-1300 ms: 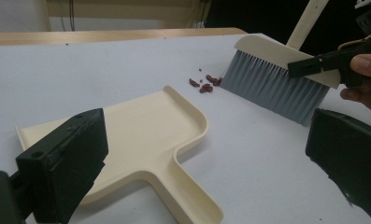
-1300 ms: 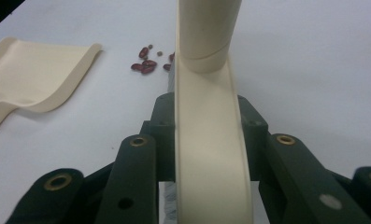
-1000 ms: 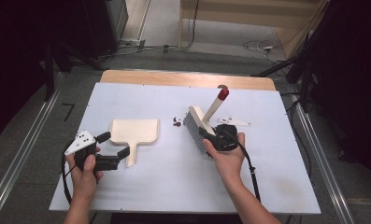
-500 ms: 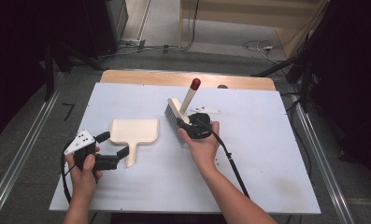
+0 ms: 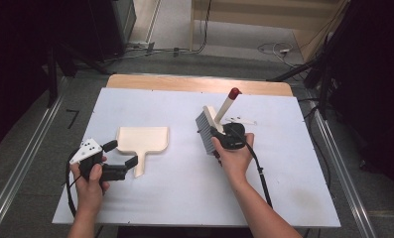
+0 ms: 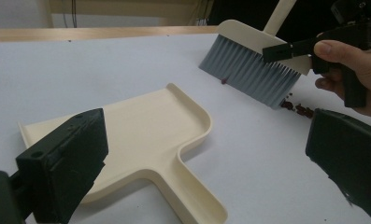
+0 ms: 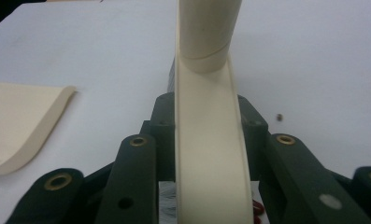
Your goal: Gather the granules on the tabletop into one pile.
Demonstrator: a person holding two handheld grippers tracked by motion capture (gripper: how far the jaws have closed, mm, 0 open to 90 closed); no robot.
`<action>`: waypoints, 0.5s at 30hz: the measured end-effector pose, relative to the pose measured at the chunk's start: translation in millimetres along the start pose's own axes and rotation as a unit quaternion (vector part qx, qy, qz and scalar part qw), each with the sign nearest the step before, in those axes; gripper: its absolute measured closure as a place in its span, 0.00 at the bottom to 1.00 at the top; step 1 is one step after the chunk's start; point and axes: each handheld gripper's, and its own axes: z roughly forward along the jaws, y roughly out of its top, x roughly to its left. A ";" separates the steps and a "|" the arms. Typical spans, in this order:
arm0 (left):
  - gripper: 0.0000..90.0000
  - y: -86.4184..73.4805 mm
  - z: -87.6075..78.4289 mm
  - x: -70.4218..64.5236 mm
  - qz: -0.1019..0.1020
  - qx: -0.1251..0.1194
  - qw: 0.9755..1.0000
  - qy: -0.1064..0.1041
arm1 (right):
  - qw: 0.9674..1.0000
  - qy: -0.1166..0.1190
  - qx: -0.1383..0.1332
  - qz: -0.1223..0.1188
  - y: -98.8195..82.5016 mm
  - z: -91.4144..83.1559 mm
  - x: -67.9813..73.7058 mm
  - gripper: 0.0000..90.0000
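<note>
A cream dustpan [image 5: 142,138] lies flat on the white table [image 5: 174,198], its handle toward me. My left gripper [image 5: 121,153] stands open at that handle, a jaw on either side, not touching it; the left gripper view shows the gripper [image 6: 209,140] and the dustpan [image 6: 146,126] the same way. To the right, my right gripper [image 5: 215,135] is shut on the cream head of a brush [image 5: 207,130] with grey bristles down on the table and a red-tipped handle [image 5: 232,93] slanting up and away. Small red crumbs [image 6: 297,107] lie by the bristles. The right gripper view has the brush [image 7: 211,154] clamped between the jaws.
Small white scraps [image 5: 241,120] lie just right of the brush. A wooden strip [image 5: 194,83] marks the table's far edge. Metal rails [image 5: 21,173] run along both sides, with dark equipment and floor cables beyond. One stray crumb [image 7: 280,117] sits apart on the table.
The right hand swept the brush left toward the dustpan, then carried it back right and slightly down to about where it began. The left gripper and the dustpan have not moved.
</note>
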 end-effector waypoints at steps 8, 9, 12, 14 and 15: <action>0.00 -0.3 0.3 -0.4 0.000 0.001 1.000 0.001 | 1.000 -0.014 -0.007 0.011 -3.3 -10.0 -19.5 0.73; 0.00 -0.3 0.2 -0.2 0.000 0.001 1.000 0.001 | 1.000 -0.013 -0.008 0.014 -3.3 -10.7 -21.4 0.73; 0.00 -0.2 0.9 0.0 -0.001 0.002 1.000 0.001 | 1.000 0.006 -0.018 0.022 -1.2 -13.8 -22.1 0.73; 0.00 -0.2 1.3 -0.4 0.000 0.004 1.000 0.002 | 1.000 0.008 -0.026 0.014 1.8 -16.9 -16.4 0.73; 0.00 -0.3 1.8 -0.4 0.001 0.004 1.000 0.001 | 0.999 0.012 -0.030 0.011 3.6 -18.4 -12.8 0.73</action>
